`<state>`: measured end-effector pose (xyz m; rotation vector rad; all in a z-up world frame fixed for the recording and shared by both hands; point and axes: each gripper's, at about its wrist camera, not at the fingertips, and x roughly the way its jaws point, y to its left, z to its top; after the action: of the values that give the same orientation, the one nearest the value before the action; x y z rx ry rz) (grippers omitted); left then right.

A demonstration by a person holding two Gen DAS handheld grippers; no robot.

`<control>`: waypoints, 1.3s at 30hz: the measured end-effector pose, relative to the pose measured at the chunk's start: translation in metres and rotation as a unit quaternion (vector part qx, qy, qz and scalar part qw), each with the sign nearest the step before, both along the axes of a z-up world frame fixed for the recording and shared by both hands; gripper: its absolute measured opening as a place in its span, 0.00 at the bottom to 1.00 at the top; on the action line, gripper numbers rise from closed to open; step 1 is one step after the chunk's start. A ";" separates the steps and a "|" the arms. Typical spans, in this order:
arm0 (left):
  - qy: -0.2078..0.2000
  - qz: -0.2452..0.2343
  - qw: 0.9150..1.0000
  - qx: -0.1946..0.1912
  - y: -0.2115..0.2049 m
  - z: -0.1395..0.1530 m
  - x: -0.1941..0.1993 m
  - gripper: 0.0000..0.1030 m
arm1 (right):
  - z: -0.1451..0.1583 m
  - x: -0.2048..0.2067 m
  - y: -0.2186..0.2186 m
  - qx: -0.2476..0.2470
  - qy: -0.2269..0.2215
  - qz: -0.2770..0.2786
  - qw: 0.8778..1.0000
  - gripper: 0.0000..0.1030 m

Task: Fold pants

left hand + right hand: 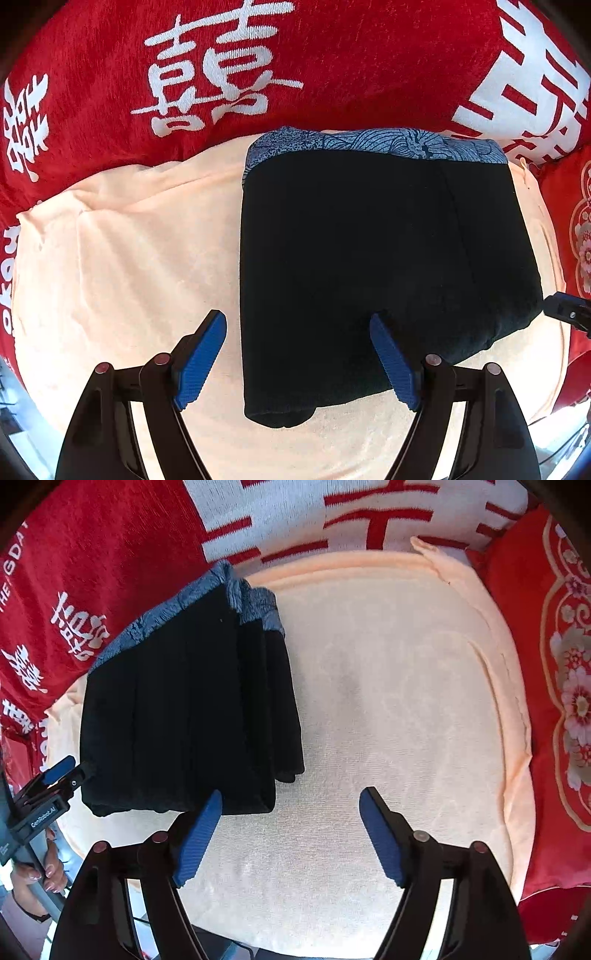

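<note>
Surface: a red plush blanket (332,66) printed with large white characters covered the support.
On it: a pale peach terry towel (388,709) lay spread flat, edges rumpled.
On the towel: folded black pants (369,258) with a blue patterned waistband rested near its far-left part.

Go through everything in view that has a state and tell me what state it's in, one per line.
Black pants: folded into a compact stack, lying flat on the towel, patterned waistband at the far edge.
Peach towel: spread flat over the red cloth.
Left tool: open, above the pants' near edge, gripping nothing.
Right tool: open, over bare towel, empty.
</note>
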<state>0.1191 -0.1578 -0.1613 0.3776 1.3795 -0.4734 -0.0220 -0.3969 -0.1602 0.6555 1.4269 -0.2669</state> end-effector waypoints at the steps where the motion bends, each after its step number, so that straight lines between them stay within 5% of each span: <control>1: 0.000 -0.001 1.000 0.001 0.000 0.000 0.000 0.79 | 0.004 -0.001 -0.001 -0.002 -0.007 -0.002 1.000 0.78; 13: 0.003 -0.009 1.000 0.002 -0.007 -0.004 0.006 0.79 | 0.014 0.008 -0.001 -0.002 -0.035 0.002 0.999 0.80; 17: 0.009 -0.010 0.999 -0.029 -0.006 -0.002 0.009 0.79 | 0.013 0.008 -0.002 -0.002 -0.040 0.009 0.999 0.80; 22: 0.002 -0.030 0.999 0.034 -0.020 -0.008 0.010 0.79 | 0.009 0.009 -0.003 0.006 -0.040 0.008 0.999 0.83; 39: 0.003 -0.022 0.999 0.047 -0.026 -0.009 0.012 0.79 | 0.004 0.010 -0.006 0.018 -0.035 -0.001 0.999 0.83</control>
<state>0.1311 -0.1841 -0.1708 0.4852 1.4051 -0.4469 -0.0120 -0.4026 -0.1558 0.6893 1.3672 -0.2188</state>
